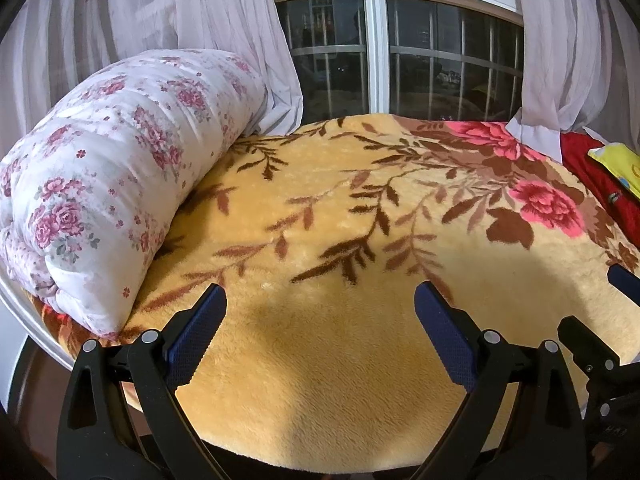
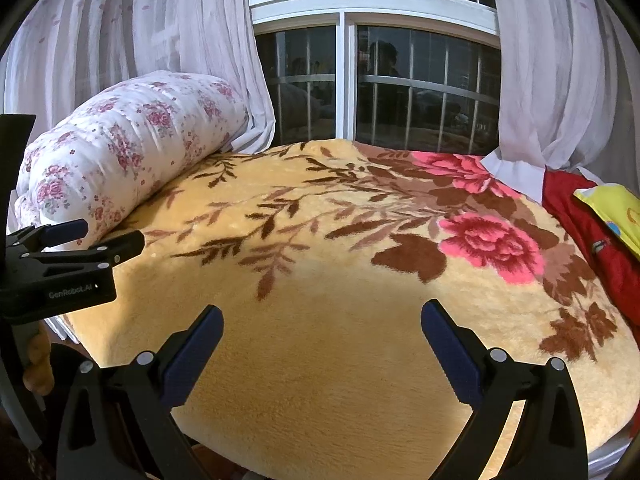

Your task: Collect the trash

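We are holding the left gripper (image 1: pixel 320 304) and right gripper (image 2: pixel 322 326) with jaws spread wide, gripping nothing, over the yellow floral blanket (image 1: pixel 320 208). Ahead-left a rolled floral quilt (image 1: pixel 116 168) is lying; trash is showing nowhere we can tell.

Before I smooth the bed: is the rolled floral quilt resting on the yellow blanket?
Touching. In the left wrist view the rolled floral quilt lies directly on the yellow blanket, with no gap along its lower edge.
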